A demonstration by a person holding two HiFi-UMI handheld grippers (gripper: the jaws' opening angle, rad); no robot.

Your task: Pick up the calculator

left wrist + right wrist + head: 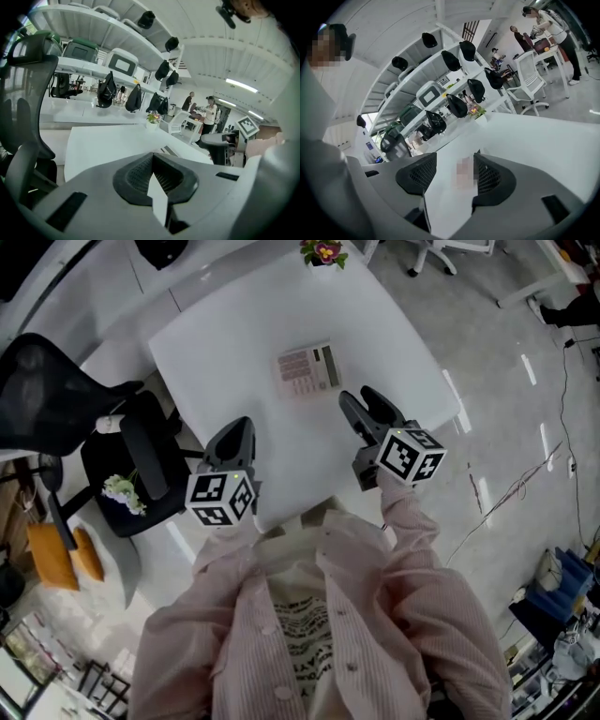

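White table, pink calculator lying untouched near its middle: we judge this the approach, right gripper spread just short of it, left gripper clenched empty; next we must straddle it.

White table, black chair, glossy floor

head: overhead, steeply down; gripper views: low, forward — sharing table
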